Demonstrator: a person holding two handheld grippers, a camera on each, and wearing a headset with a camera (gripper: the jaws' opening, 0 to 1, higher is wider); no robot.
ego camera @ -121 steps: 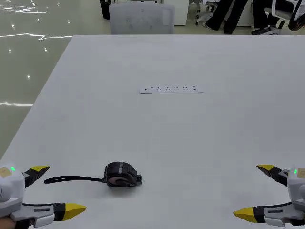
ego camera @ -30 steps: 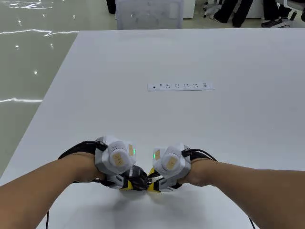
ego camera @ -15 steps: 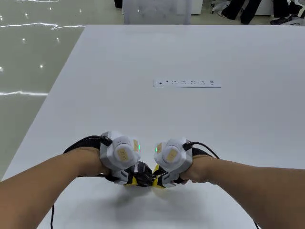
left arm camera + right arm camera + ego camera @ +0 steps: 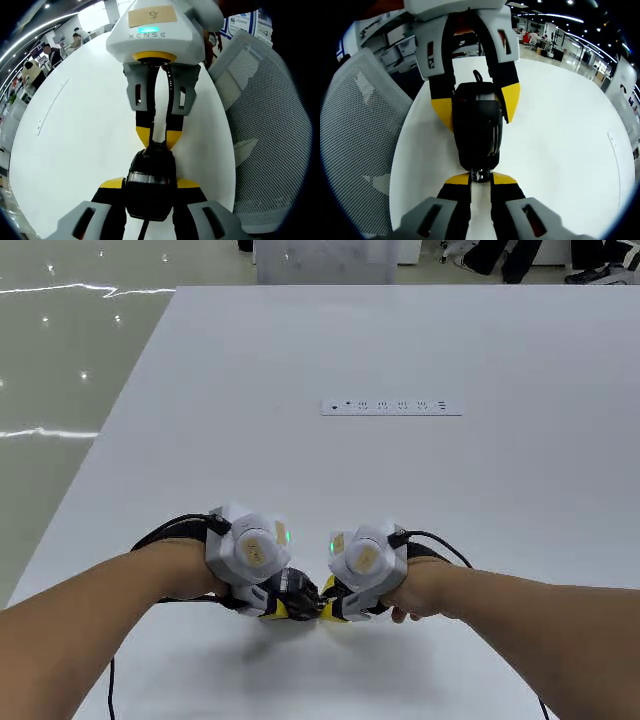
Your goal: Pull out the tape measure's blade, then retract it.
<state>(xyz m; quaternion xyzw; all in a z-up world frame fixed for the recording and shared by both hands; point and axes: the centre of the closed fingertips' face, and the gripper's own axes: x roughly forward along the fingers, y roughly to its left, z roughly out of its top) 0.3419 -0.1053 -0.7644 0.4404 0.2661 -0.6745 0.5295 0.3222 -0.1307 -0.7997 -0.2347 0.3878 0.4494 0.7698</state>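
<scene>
Both grippers have come in from the bench's near corners, where they sat wide apart four seconds ago, and now meet nose to nose over the tape measure (image 4: 298, 592), which lies close to the near edge of the bench (image 4: 500, 490), left of its middle – roughly where it lay before. In the left gripper view the black case (image 4: 150, 185) sits squarely between the left gripper (image 4: 150, 182)'s yellow-tipped fingers, which press on its two sides. In the right gripper view the same case (image 4: 477, 125) lies lengthwise ahead, with the left gripper (image 4: 476, 107) clasping it from the far end. The right gripper (image 4: 480, 177) has its fingers drawn narrow, pinching the small metal tab (image 4: 480, 174) at the mouth of the case; no length of blade shows between the tab and the case. From the head view the left gripper (image 4: 272, 608) and right gripper (image 4: 330, 610) point at each other with the case half hidden between them, each showing a green light, and a forearm runs back from each to the bottom corners. A black cable (image 4: 435, 537) loops off the right gripper. Well beyond, toward the middle of the bench, a white power strip (image 4: 391, 407) lies flat – parallel to the near edge. A grey mesh chair (image 4: 265, 125) stands just off the bench's near edge.
</scene>
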